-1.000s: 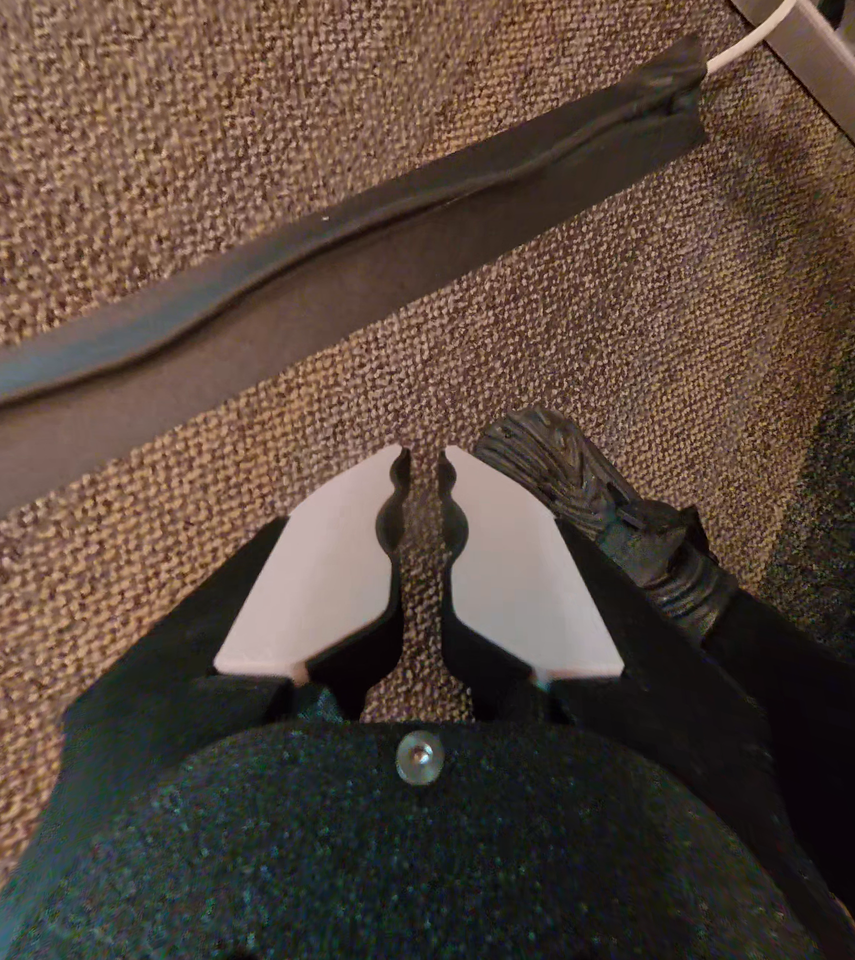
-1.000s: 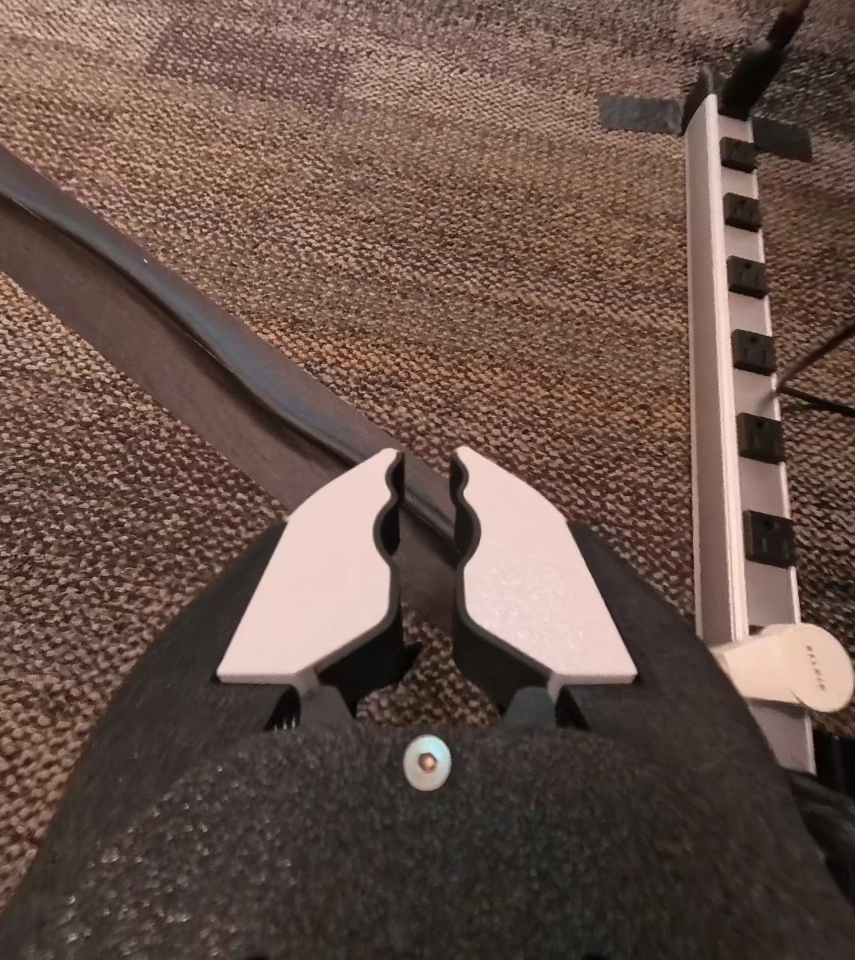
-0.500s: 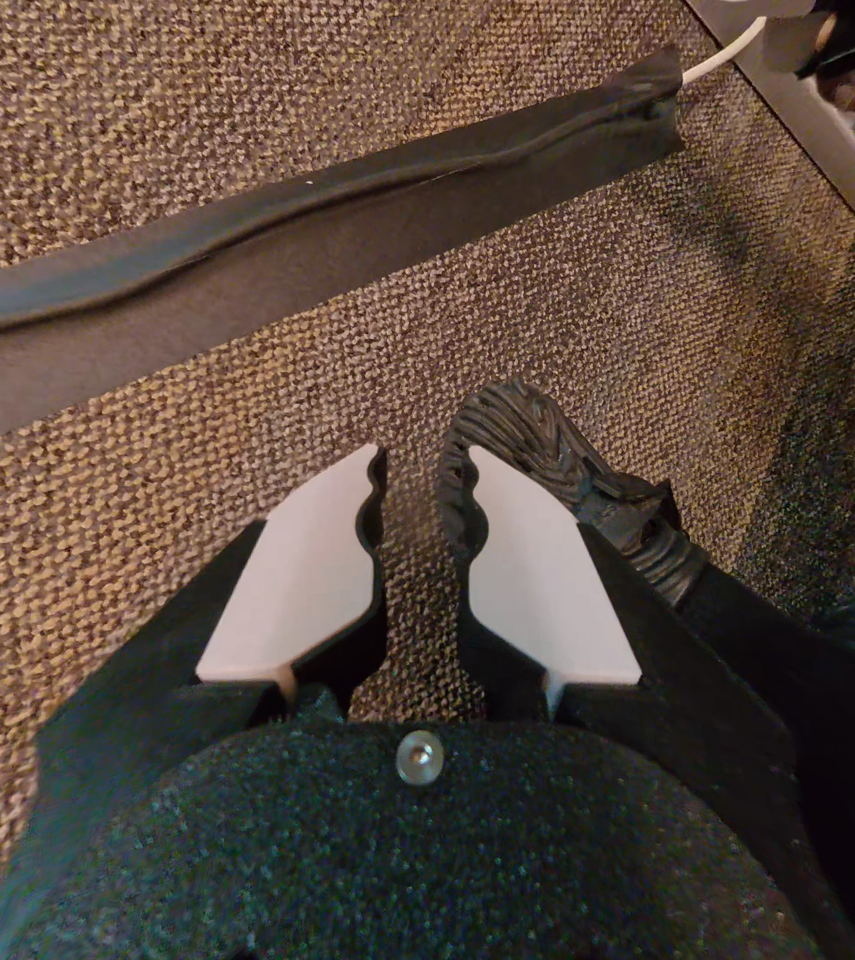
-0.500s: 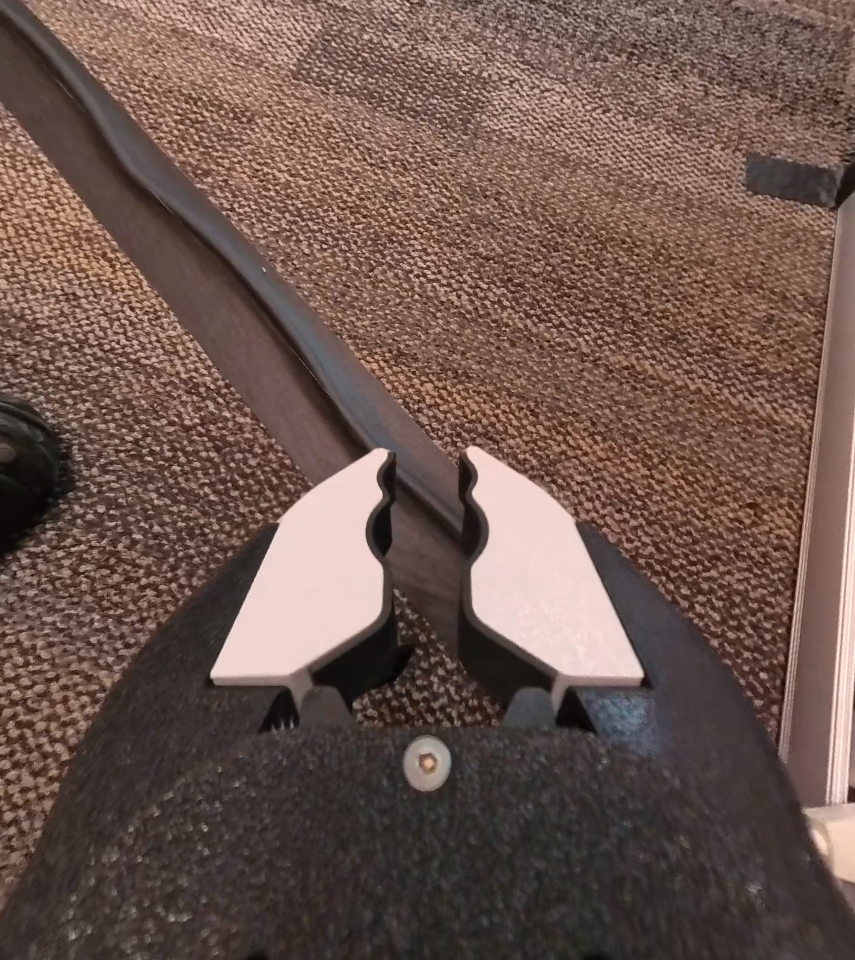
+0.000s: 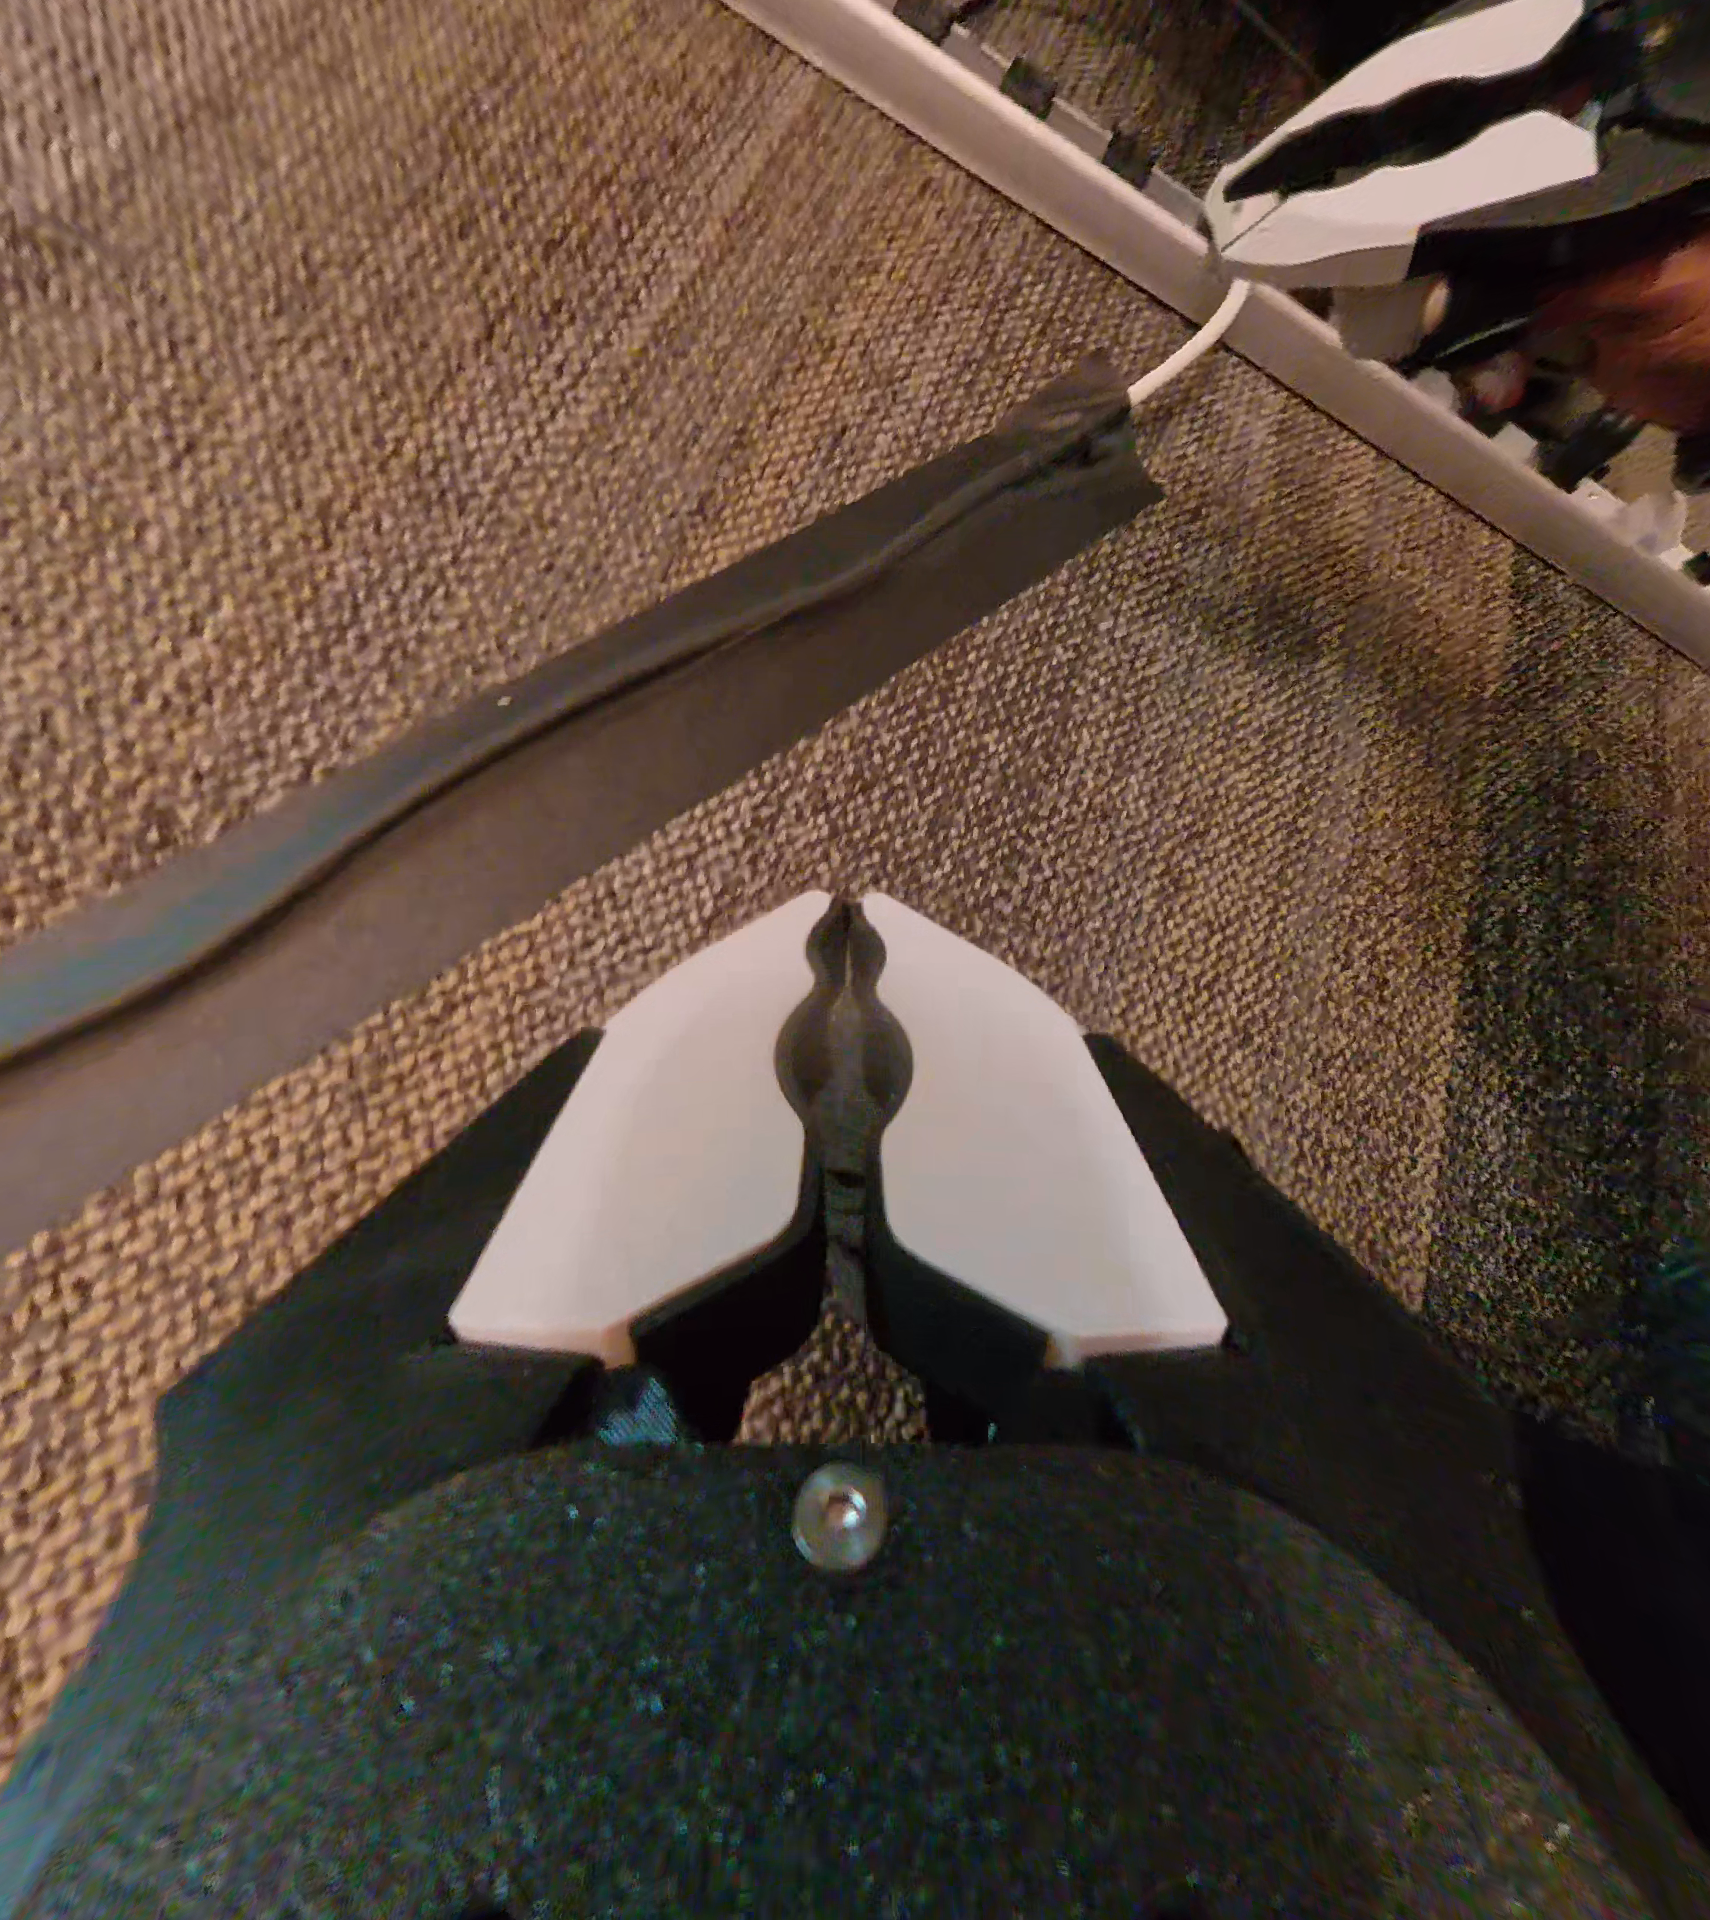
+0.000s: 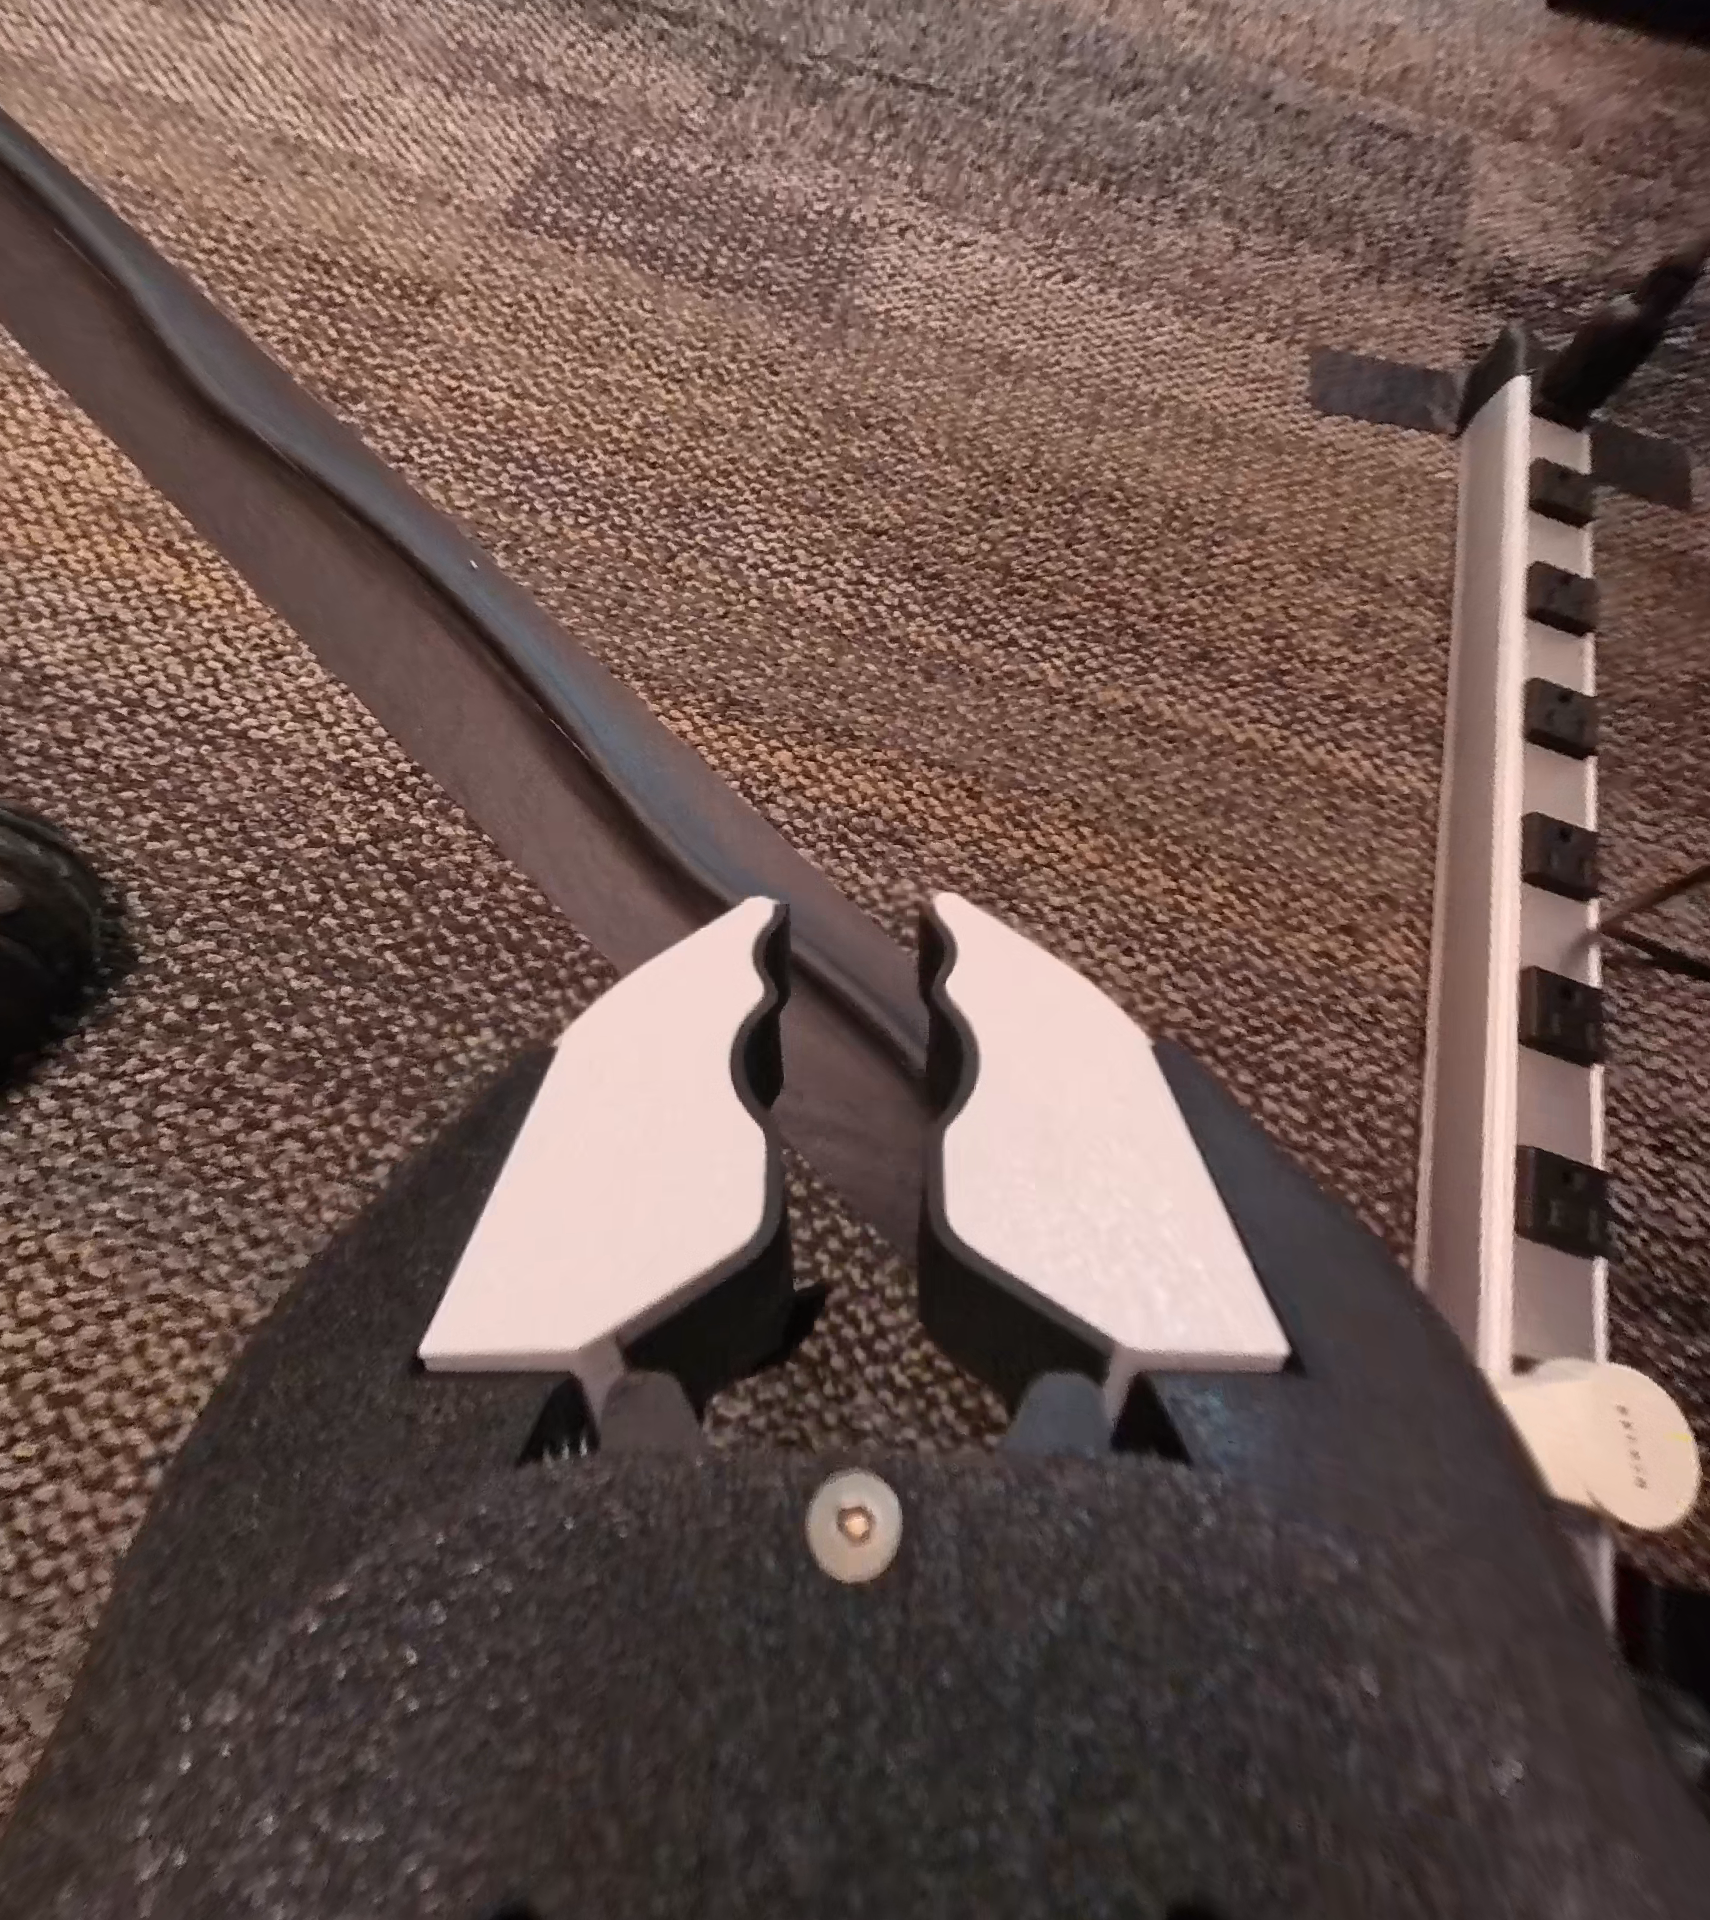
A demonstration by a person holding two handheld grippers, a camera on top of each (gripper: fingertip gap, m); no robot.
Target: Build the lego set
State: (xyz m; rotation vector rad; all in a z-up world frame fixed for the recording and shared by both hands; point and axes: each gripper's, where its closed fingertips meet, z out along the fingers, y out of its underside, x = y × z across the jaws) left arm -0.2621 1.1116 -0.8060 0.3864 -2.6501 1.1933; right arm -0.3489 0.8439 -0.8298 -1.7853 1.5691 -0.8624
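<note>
Lego pieces I cannot see; my left gripper point(image 5: 846, 914) is closed, empty, and my right gripper point(image 6: 849, 920) stands slightly apart above carpet point(image 6: 1038, 520).

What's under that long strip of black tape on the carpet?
A ridge runs along the black tape, and a white cable comes out of its end toward the power strip. So a cable probably lies under it. The cable itself is hidden by the tape.

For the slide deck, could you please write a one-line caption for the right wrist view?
Open right gripper above brown carpet, over a taped-down black cable strip, white power strip alongside; no Lego visible.
</note>
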